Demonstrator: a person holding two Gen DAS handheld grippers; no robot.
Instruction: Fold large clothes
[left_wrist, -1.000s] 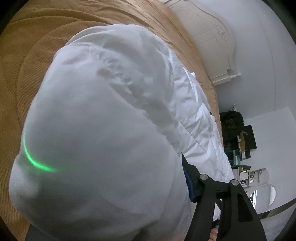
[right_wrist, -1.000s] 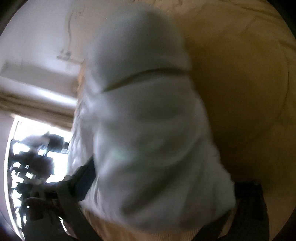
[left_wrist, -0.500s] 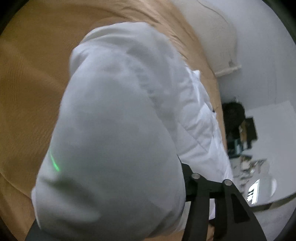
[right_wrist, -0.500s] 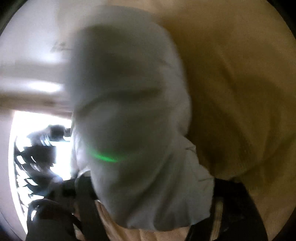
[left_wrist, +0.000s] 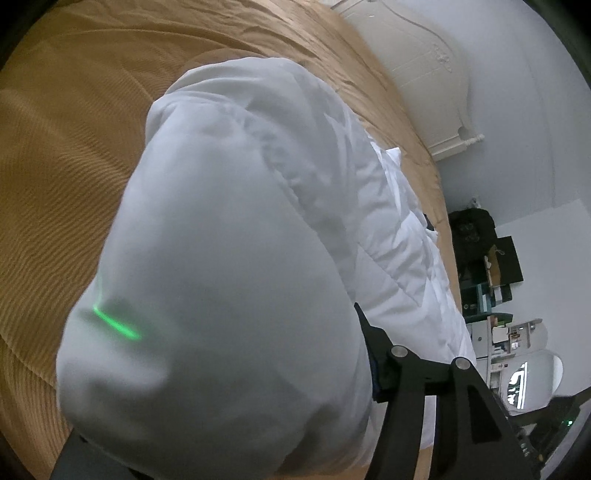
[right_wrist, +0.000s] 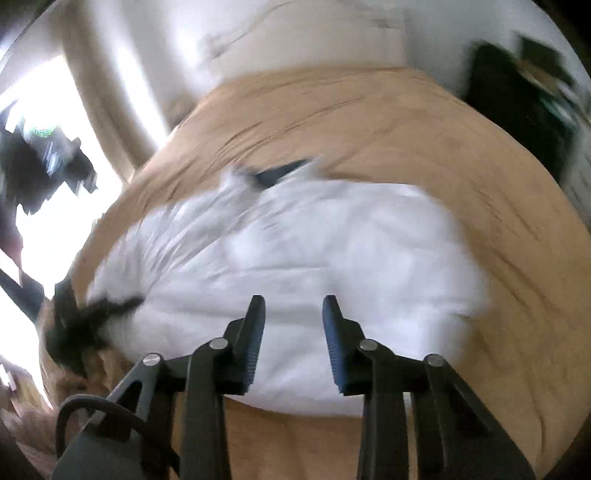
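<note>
A large white padded garment (right_wrist: 295, 251) lies spread on the tan bedspread (right_wrist: 480, 147); a dark collar lining (right_wrist: 277, 171) shows at its far edge. In the left wrist view a fold of the white garment (left_wrist: 221, 277) drapes over my left gripper and fills most of the frame. Only the right finger (left_wrist: 373, 343) shows, pressed against the cloth; the rest is hidden. My right gripper (right_wrist: 293, 310) is open and empty, hovering just above the garment's near edge.
A white headboard (left_wrist: 424, 66) stands at the far end of the bed. Dark bags and shelves (left_wrist: 480, 251) stand beside the bed against a white wall. A bright window (right_wrist: 48, 184) is at left in the right wrist view.
My right gripper has let go of the white cloth that covered it and pulled back; the garment now lies flat before it. My left gripper still carries its fold.
</note>
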